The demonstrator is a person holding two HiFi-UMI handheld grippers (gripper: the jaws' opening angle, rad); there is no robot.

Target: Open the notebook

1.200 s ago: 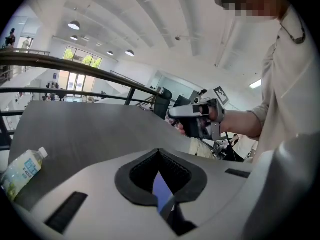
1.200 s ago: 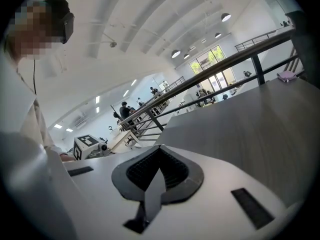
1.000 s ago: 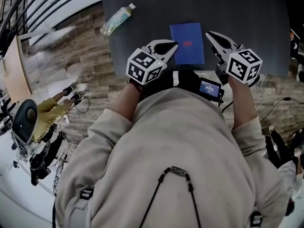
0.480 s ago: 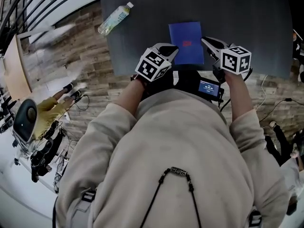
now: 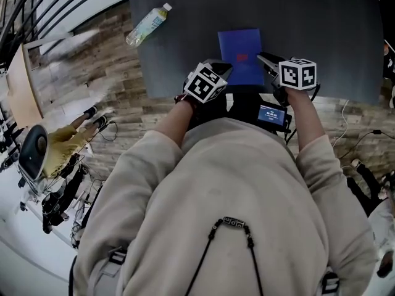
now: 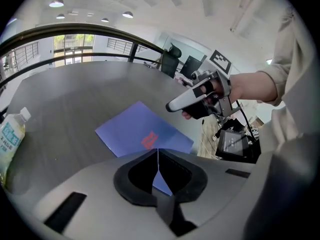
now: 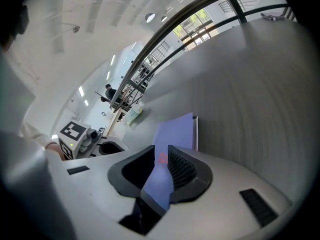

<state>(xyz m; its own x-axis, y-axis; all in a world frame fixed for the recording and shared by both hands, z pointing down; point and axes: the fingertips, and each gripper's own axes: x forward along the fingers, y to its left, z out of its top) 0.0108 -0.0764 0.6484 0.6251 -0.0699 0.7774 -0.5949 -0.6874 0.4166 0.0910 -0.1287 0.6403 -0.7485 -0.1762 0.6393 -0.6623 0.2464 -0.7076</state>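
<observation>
Notebook (image 5: 239, 51) is closed and flat on the dark grey table (image 5: 321, 23), near the edge closest to the person. Blue cover faces up, with a small red mark on it. Page edges show along one long side in the right gripper view.

Left gripper (image 5: 223, 66): jaws fully together, tips meeting, nothing held. It points down at the notebook's near-left corner. Head view puts the tips right at that corner (contact not confirmable from any view).

Right gripper (image 5: 262, 57): jaws have just been opening and now stand a narrow gap apart. Nothing is clamped. The blue cover shows through the gap but lies beyond the pads, not pinched by them. Tips sit over the notebook's right edge, toward its near end.

The two grippers flank the near end of the notebook, marker cubes on the person's side.

Other items: a plastic bottle (image 5: 147, 24) with a white cap sits at the table's left edge, well apart from the notebook. A small lit screen (image 5: 271, 113) on a black unit is at the person's front, just below the near table edge.
</observation>
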